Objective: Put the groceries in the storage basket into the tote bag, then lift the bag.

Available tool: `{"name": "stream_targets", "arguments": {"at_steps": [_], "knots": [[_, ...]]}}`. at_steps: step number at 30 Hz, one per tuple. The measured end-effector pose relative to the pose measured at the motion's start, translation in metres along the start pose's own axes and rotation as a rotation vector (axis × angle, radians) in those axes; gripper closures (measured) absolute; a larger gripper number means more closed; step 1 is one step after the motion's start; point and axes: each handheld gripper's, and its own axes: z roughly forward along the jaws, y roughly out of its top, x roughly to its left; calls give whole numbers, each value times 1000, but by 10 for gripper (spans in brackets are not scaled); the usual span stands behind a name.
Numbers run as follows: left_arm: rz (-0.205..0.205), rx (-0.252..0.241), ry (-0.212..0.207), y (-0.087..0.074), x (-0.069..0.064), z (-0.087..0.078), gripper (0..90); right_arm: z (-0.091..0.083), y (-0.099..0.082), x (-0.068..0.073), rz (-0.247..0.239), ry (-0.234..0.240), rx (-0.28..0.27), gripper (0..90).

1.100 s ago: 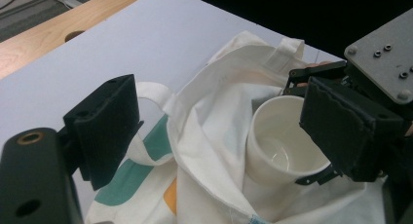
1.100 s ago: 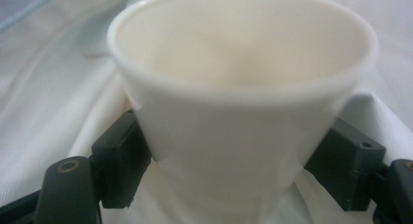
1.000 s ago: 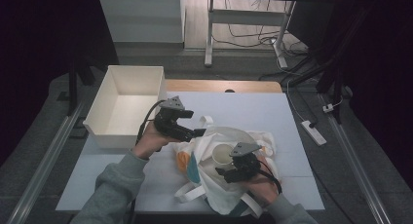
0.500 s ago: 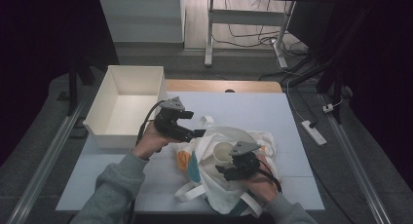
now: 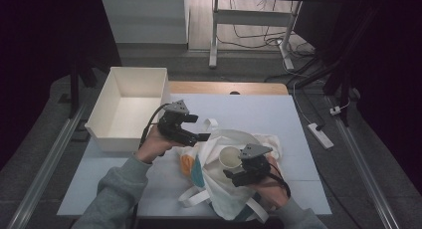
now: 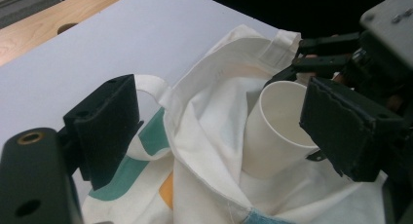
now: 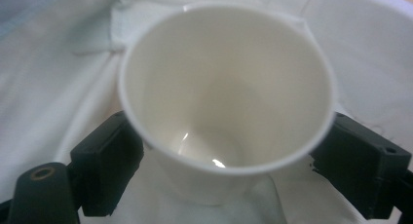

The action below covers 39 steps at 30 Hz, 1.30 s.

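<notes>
Right gripper view shows the cup upright between my right gripper's wide jaws, mouth toward me, inside the bag my left gripper spreads wide.

Lab or recording workspace, not a home. Landmark: white-topped table under a fixed overhead camera, surroundings dark. Beyond the table: bare metal desk legs, loose cables on the floor. Right of the table: power strip. Either side: metal rails.
</notes>
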Motion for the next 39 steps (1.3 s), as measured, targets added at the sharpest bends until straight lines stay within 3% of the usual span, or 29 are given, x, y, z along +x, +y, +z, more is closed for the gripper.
{"name": "stream_targets", "arguments": {"at_steps": [8,18,25,33,39], "knots": [[-3,18,9,-8,-2,-8,148,-33,7,-6,12,-17,-100,114],[-12,36,17,-19,-5,-13,149,-60,7,-26,69,-31,-171,140],[-11,60,36,-28,-9,-14,150,-68,0,-43,100,-92,-171,182],[-21,59,47,-33,-10,-18,150,-75,-7,-54,131,-119,-170,223],[-19,67,47,-37,-13,-19,150,-74,-7,-54,110,-144,-139,225]]}}
